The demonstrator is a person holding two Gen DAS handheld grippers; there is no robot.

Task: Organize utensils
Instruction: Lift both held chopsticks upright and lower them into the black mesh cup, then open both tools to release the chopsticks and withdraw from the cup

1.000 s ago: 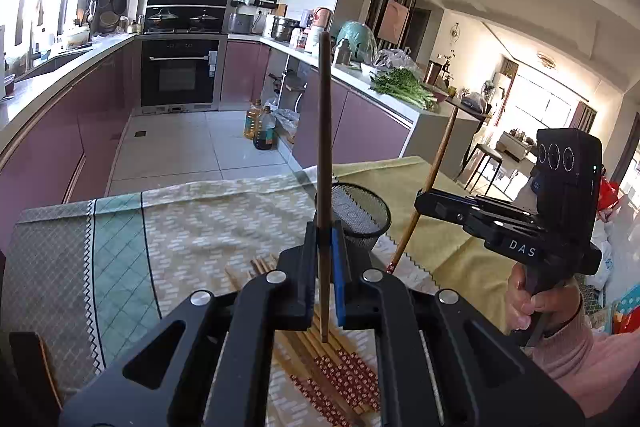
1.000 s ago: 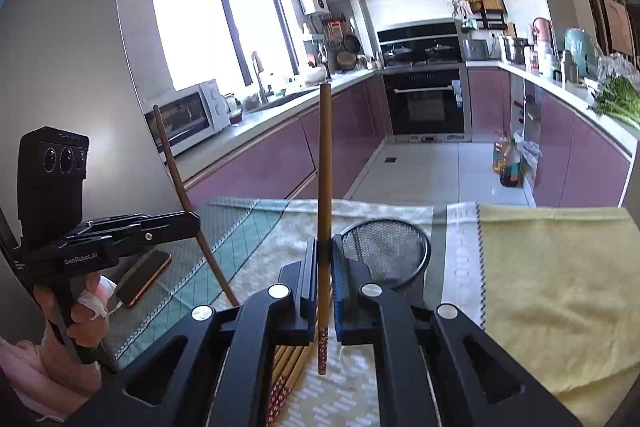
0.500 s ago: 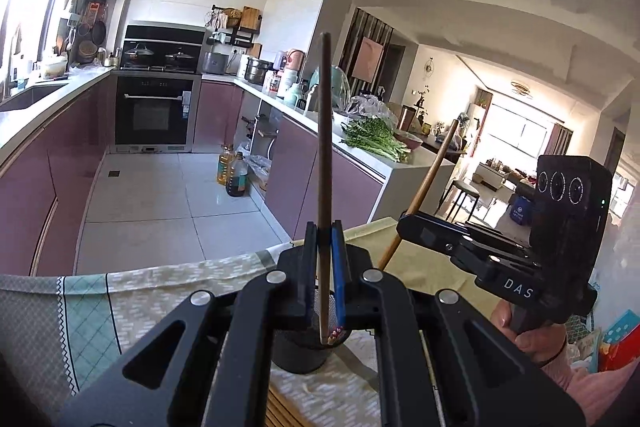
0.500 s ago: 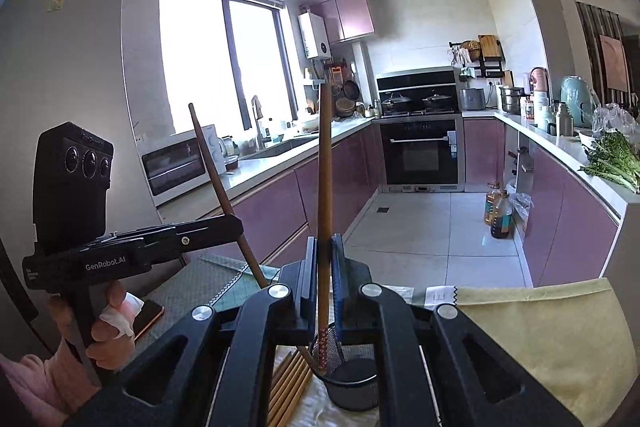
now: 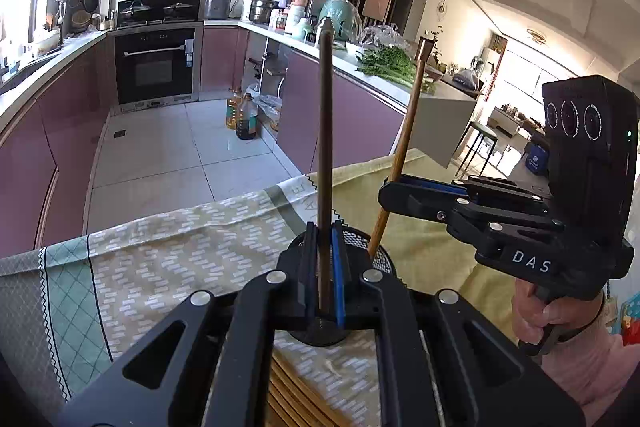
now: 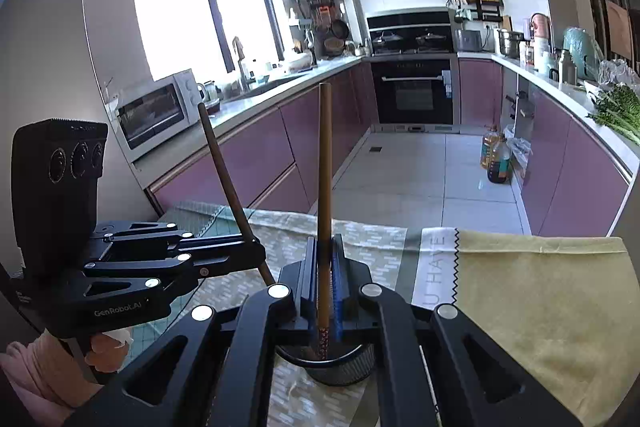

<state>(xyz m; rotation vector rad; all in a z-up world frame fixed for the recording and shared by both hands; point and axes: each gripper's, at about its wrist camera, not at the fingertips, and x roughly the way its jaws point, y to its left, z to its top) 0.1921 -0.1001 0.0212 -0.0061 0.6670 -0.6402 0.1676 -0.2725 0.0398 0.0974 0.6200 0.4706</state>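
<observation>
My left gripper (image 5: pixel 324 267) is shut on a dark chopstick (image 5: pixel 325 147) that stands upright. Its lower end is over the black mesh holder (image 5: pixel 386 263), which sits right under my fingers. My right gripper (image 6: pixel 325 279) is shut on a lighter brown chopstick (image 6: pixel 325 179), whose patterned lower end reaches into the mesh holder (image 6: pixel 340 367). In the left wrist view the right gripper (image 5: pixel 390 193) comes in from the right, and its tilted chopstick (image 5: pixel 404 143) points down into the holder. In the right wrist view the left gripper (image 6: pixel 256 251) comes in from the left with the dark chopstick (image 6: pixel 224 171).
Several more chopsticks (image 5: pixel 296 399) lie on the patterned tablecloth (image 5: pixel 180 251) near me. A plain yellow cloth (image 6: pixel 540 299) covers the table's right side. Beyond the table edge are the kitchen floor, purple cabinets and oil bottles (image 5: pixel 244 115). A person's hand (image 5: pixel 552 311) grips each handle.
Both grippers have moved forward over the table until the mesh holder lies under their fingers. The lower ends of both chopsticks have come down to the holder.
</observation>
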